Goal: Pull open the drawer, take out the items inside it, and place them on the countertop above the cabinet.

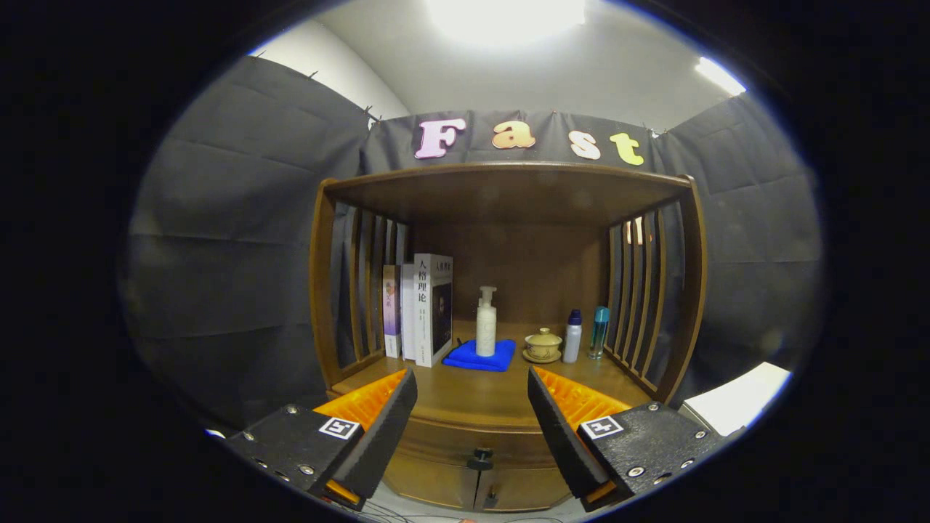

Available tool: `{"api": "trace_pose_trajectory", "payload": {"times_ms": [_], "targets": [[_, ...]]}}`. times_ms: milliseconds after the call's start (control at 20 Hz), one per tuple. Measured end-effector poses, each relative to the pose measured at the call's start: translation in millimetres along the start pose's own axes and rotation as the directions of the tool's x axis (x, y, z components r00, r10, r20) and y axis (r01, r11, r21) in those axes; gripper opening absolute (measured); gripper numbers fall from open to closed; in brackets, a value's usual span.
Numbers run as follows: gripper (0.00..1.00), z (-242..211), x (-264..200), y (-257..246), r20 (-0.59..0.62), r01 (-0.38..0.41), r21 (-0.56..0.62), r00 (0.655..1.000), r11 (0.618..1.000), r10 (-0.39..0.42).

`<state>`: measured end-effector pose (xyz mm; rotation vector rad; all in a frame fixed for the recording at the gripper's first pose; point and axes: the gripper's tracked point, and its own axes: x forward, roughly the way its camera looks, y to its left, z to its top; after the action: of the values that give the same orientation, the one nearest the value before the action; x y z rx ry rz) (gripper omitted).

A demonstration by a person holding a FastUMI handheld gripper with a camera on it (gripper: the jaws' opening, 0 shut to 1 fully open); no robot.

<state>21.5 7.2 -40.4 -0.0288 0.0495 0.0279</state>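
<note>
Jaws of the gripper [472,407] are standing spread wide, gripping nothing, hanging in front of a wooden cabinet [508,290] and well short of it. Between them, lower down, the drawer [465,442] is sitting closed under the counter [472,396], its dark knob [479,458] showing at the middle of the front; whatever lies inside is hidden. Below the drawer, two cabinet doors are partly cut off by the fingers.

Beyond the jaws, the counter is carrying several things toward the back. Books [421,309] are standing upright against the left slatted side. Just right of them a white pump bottle [486,322] is standing on a folded blue cloth [481,356]. Further right a small lidded cup [543,344] is resting on its saucer, then a white bottle with a dark cap [572,336] and a teal bottle [599,332] are standing close together by the right slats. A pale flat object [737,399] beside the cabinet's right is too cut off to identify.
</note>
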Motion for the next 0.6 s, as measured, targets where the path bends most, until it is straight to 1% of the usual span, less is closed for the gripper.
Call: {"api": "trace_pose_trajectory", "payload": {"times_ms": [100, 200, 300, 500, 600], "targets": [[0.95, -17, 7, 1, -0.021, 0.001, -0.052, 1.0, 0.999, -0.002], [0.95, -34, 13, 5, -0.041, -0.018, -0.119, 0.999, 0.993, 0.013], [0.95, -51, 20, 3, -0.071, -0.011, -0.174, 0.997, 0.985, -0.002], [0.95, -73, 31, 9, -0.098, 0.012, -0.215, 0.995, 0.976, -0.034], [0.95, -91, 36, 18, -0.125, 0.004, -0.212, 0.992, 0.977, -0.031]]}}
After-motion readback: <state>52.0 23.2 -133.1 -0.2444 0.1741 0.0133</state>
